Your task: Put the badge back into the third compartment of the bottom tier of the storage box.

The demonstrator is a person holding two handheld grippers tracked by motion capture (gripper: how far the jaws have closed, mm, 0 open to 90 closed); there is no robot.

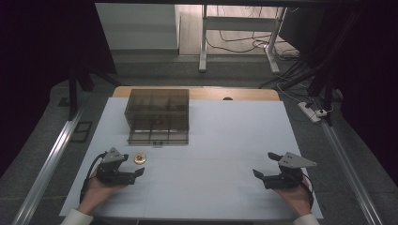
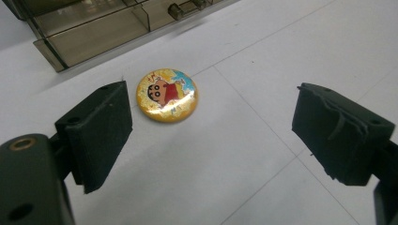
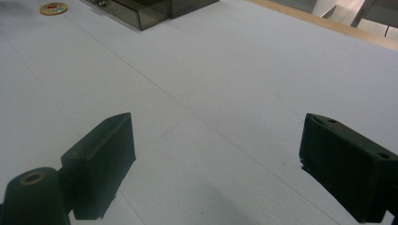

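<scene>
A round yellow cartoon badge (image 2: 166,95) lies flat on the white table sheet (image 1: 220,140), a short way in front of a tinted clear box (image 1: 158,116) with compartments. My left gripper (image 2: 211,117) is open just short of the badge, which sits ahead of the gap and nearer the left jaw. From the high view the left gripper (image 1: 135,169) is at the front left beside the badge (image 1: 140,159). My right gripper (image 1: 264,165) rests open at the front right, its jaws (image 3: 216,140) spread over bare sheet. Far off in the right gripper view are the badge (image 3: 53,8) and box (image 3: 145,9).
The box's front latch (image 2: 185,8) faces the badge. Wooden table edge (image 1: 234,93) runs behind the sheet. Beyond the table are a metal desk frame (image 1: 203,42), floor cables and a power strip (image 1: 312,112). Metal rails flank the table.
</scene>
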